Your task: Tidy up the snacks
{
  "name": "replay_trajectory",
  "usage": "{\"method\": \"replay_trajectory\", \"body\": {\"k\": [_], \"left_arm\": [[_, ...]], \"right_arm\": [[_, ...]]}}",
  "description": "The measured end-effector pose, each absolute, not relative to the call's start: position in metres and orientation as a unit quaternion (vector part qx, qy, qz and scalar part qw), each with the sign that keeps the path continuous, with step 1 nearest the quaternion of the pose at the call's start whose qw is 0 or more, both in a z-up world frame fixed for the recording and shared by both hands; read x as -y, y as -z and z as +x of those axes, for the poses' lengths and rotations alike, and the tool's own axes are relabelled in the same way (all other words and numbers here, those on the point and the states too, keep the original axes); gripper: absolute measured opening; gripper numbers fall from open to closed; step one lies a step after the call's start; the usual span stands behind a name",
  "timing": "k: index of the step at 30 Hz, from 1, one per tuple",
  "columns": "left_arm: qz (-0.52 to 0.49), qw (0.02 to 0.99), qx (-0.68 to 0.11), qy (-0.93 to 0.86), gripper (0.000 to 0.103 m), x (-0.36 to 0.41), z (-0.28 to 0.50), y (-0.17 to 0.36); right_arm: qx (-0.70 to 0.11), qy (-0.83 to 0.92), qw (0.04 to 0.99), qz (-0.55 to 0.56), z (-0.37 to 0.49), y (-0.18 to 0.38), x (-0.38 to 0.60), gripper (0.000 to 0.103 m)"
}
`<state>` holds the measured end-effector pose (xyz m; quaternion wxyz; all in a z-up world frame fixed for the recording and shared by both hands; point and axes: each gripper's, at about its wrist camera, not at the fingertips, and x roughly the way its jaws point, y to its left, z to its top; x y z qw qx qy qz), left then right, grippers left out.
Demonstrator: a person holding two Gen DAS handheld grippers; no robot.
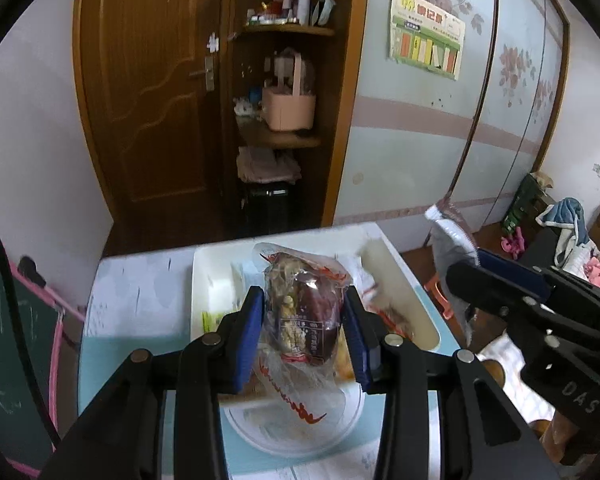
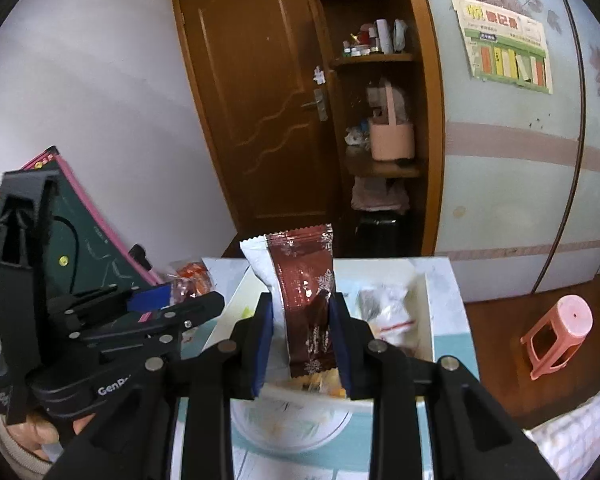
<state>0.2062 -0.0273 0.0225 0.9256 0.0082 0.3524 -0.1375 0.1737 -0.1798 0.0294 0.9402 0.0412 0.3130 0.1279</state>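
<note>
My left gripper is shut on a clear-wrapped snack with a dark red date and nuts inside, held above a white divided tray on the small table. My right gripper is shut on a brown and white snowflake-printed snack packet, held upright above the same tray. The right gripper also shows at the right of the left wrist view, and the left gripper at the left of the right wrist view. A white round plate lies below the held snack.
Several wrapped snacks lie in the tray's compartments. A green chalkboard with a pink frame leans at the table's left. A pink stool stands on the floor at the right. A wooden door and shelves are behind.
</note>
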Motion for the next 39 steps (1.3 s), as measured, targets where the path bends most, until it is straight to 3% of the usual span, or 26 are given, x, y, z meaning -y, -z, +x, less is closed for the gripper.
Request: {"method": "replay_trajectory", "body": {"k": [13, 15, 16, 17, 21, 28, 39], "left_arm": [[0.021, 0.925, -0.366, 0.095, 0.04, 0.041, 0.269, 0.001], [0.021, 0.925, -0.37, 0.085, 0.071, 0.041, 0.278, 0.01], [0.022, 0.926, -0.37, 0.076, 0.094, 0.04, 0.279, 0.013], [0.022, 0.93, -0.363, 0.06, 0.103, 0.036, 0.28, 0.017], [0.017, 0.92, -0.384, 0.073, 0.103, 0.03, 0.289, 0.032], [0.004, 0.907, -0.414, 0.078, 0.103, 0.024, 0.289, 0.052], [-0.013, 0.909, -0.41, 0.066, 0.103, 0.018, 0.251, 0.03]], "right_arm": [[-0.353, -0.078, 0.93, 0.063, 0.245, -0.005, 0.195, 0.031], [-0.369, -0.069, 0.924, 0.067, 0.255, 0.007, 0.197, 0.034], [-0.379, -0.067, 0.921, 0.068, 0.258, 0.012, 0.198, 0.04], [-0.391, -0.053, 0.916, 0.066, 0.261, 0.02, 0.199, 0.041], [-0.42, -0.047, 0.903, 0.077, 0.267, 0.043, 0.206, 0.054], [-0.44, -0.039, 0.893, 0.082, 0.266, 0.062, 0.208, 0.055], [-0.443, -0.031, 0.892, 0.085, 0.239, 0.052, 0.199, 0.059]]}}
